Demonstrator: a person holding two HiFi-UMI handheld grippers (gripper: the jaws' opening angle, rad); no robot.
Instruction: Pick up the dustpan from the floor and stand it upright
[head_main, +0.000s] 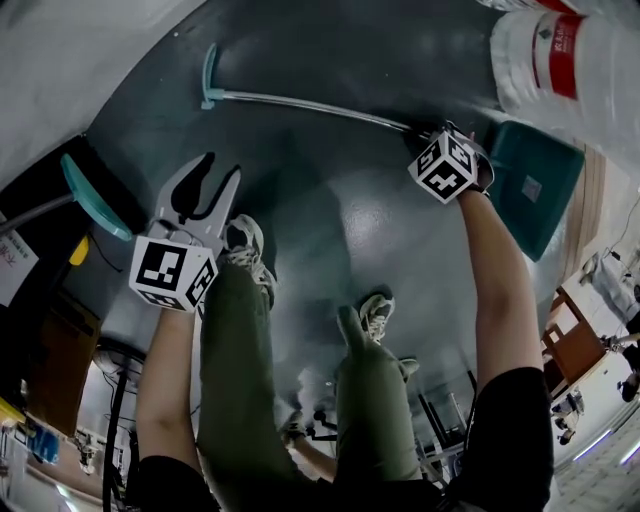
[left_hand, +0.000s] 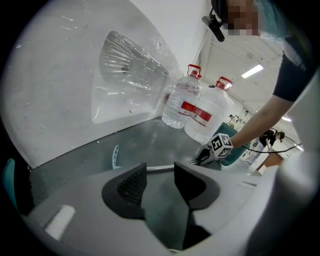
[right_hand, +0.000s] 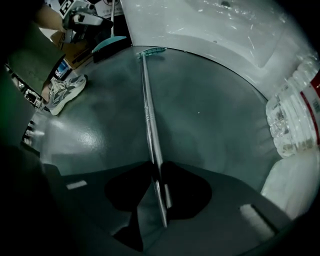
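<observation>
Dustpan (head_main: 540, 180) looks light and stiff; right claw (right_hand: 159, 172) clamps its slick metal handle (right_hand: 149, 115) low down; left claw (left_hand: 160, 184) gapes empty.

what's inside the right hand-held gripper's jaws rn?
The dustpan handle, clamped between the jaws. Its join to the teal pan is covered by the right hand-held gripper.

Head view looks steeply down at the floor (head_main: 330, 200); left hand-held gripper (left_hand: 160, 175) view faces low across it; right hand-held gripper (right_hand: 156, 169) view looks down closely. All share the dustpan handle (head_main: 310, 104)
</observation>
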